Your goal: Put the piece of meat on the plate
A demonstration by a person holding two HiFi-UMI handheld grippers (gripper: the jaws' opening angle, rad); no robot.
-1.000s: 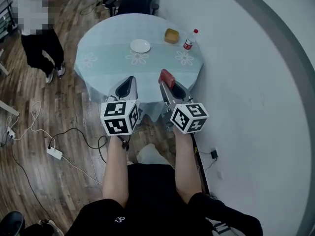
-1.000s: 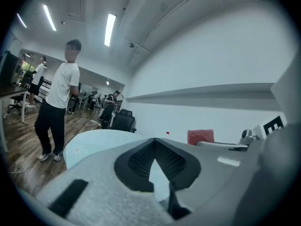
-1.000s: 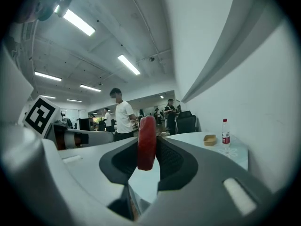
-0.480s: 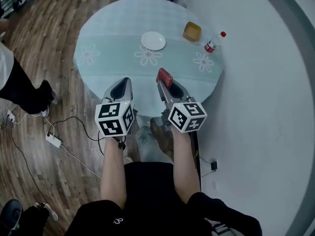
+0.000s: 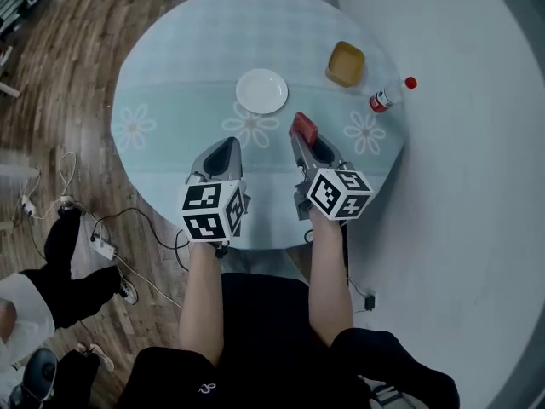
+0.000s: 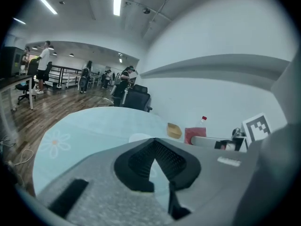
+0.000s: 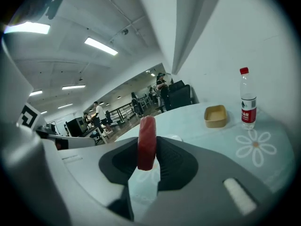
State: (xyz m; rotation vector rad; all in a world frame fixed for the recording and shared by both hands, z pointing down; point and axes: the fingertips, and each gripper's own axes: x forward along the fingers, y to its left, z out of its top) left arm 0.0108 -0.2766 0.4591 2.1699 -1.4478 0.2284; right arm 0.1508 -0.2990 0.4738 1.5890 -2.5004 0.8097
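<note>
A white plate [image 5: 261, 90] lies near the middle of a round table [image 5: 170, 75] covered with a pale blue flowered cloth. My right gripper [image 5: 305, 136] is shut on a red piece of meat [image 5: 304, 129], which stands on edge between the pads [image 7: 146, 142]. It hovers over the table's near half, a little right of and nearer than the plate. My left gripper [image 5: 227, 145] hangs beside it, on the near side of the plate and slightly left. Its pads meet at the tips [image 6: 153, 142] with nothing between them. In the left gripper view the plate [image 6: 139, 137] shows just beyond the jaws.
A tan square box [image 5: 346, 63] and a clear bottle with a red cap [image 5: 390, 97] stand at the table's right side near the white wall. A dark office chair [image 6: 136, 98] is behind the table. Cables [image 5: 102, 245] and a person's legs [image 5: 60, 271] are on the wood floor at left.
Both grippers have moved forward from before the table's edge to over its near half, the meat still held. The plate now lies just ahead of them. The person on the floor has shifted.
</note>
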